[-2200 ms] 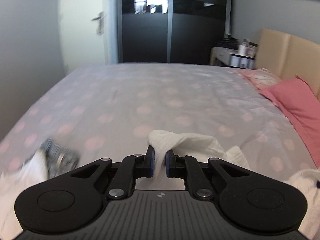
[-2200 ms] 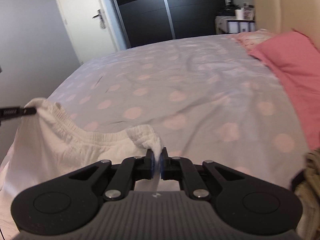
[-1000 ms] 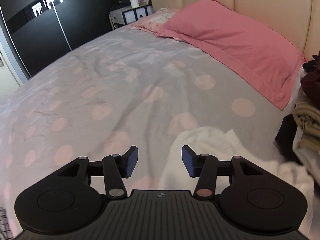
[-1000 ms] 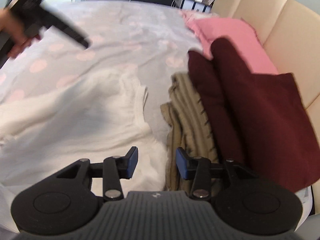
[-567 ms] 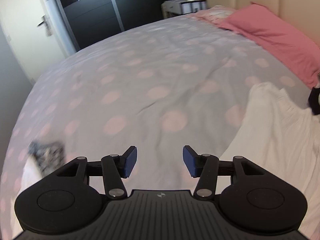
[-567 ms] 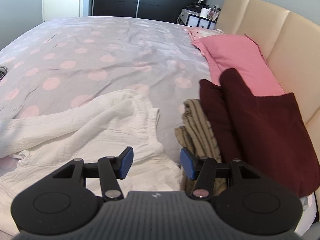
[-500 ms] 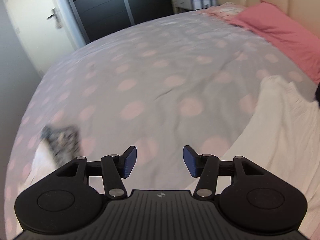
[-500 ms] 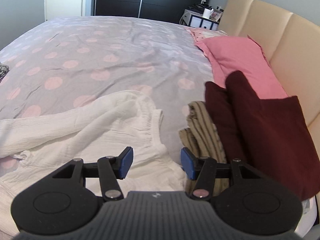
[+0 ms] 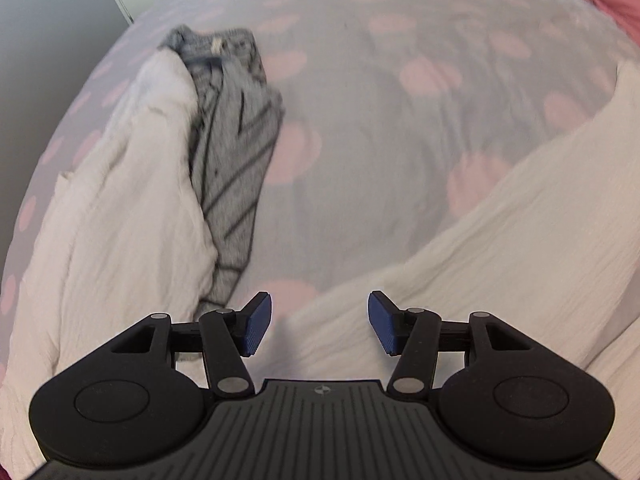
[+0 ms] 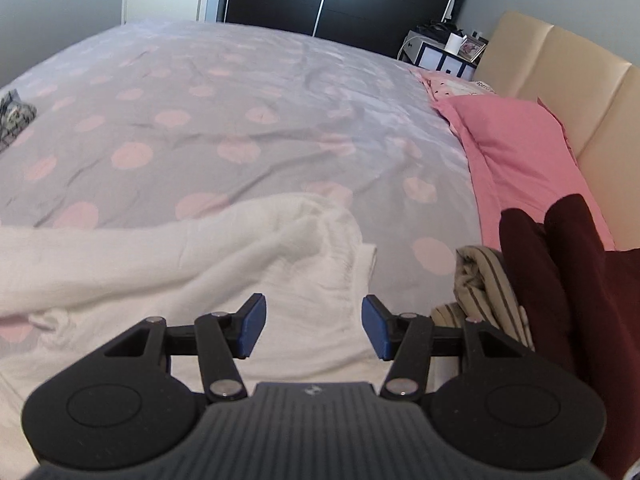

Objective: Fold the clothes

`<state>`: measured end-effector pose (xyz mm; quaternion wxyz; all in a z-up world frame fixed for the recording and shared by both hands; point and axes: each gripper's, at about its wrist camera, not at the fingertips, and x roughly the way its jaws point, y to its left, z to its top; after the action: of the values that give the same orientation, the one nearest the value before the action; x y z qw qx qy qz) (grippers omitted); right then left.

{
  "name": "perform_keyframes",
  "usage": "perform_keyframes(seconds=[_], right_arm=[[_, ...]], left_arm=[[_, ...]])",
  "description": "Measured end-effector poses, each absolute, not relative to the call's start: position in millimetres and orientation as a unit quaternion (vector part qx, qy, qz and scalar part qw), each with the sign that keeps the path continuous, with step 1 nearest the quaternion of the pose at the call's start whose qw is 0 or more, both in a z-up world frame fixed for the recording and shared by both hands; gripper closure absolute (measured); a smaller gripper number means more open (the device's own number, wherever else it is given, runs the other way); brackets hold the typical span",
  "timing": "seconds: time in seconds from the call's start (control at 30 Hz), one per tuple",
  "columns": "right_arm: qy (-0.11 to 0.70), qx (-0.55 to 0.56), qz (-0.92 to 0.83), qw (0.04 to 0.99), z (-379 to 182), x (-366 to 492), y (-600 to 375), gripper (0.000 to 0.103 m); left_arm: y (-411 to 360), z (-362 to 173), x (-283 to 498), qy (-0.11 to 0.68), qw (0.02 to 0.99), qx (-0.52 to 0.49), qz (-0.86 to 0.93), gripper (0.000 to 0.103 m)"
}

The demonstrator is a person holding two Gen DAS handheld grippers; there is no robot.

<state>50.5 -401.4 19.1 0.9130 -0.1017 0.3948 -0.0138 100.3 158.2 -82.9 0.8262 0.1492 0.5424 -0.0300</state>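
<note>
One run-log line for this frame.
left gripper: open, empty | right gripper: open, empty | white garment: flat on bed, unfolded

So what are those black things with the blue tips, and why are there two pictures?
They are tongs that a person holds, one in each hand, to fold clothes. Each has a small camera looking out along its two fingers, so you get one picture per hand. The left tongs hang open over a bed with a grey, pink-dotted cover. A white garment lies below them, and a grey patterned one lies further left. The right tongs are open too, above the same white garment. A dark red garment lies beside them. Nothing is held.
</note>
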Motion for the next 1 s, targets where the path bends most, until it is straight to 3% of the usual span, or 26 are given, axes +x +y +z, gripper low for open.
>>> perform_keyframes(seconds=[0.17, 0.27, 0.37, 0.4, 0.53, 0.73, 0.83, 1.0], right_arm=[[0.391, -0.028, -0.028, 0.919, 15, 82, -421, 0.046], [0.399, -0.013, -0.047, 0.916, 1, 117, -434, 0.046], [0.412, -0.008, -0.082, 0.908, -19, 155, -446, 0.046], [0.417, -0.001, -0.093, 0.904, -27, 166, -452, 0.046], [0.440, 0.034, -0.122, 0.889, -61, 206, -473, 0.052], [0.473, 0.021, -0.142, 0.869, -100, 242, -481, 0.056], [0.473, 0.051, -0.134, 0.869, -109, 242, -484, 0.077], [0.453, -0.030, -0.154, 0.878, -96, 236, -467, 0.087]], left_arm=[[179, -93, 105, 0.591, 0.801, 0.095, -0.005, 0.052], [175, -92, 104, 0.593, 0.798, 0.103, -0.013, 0.061], [165, -90, 102, 0.599, 0.793, 0.111, -0.014, 0.084], [159, -89, 101, 0.601, 0.790, 0.118, -0.016, 0.096], [142, -91, 97, 0.605, 0.779, 0.161, -0.016, 0.099], [144, -90, 100, 0.619, 0.772, 0.143, -0.004, 0.102], [140, -90, 97, 0.618, 0.772, 0.149, 0.005, 0.103], [139, -74, 94, 0.596, 0.789, 0.146, 0.031, 0.103]])
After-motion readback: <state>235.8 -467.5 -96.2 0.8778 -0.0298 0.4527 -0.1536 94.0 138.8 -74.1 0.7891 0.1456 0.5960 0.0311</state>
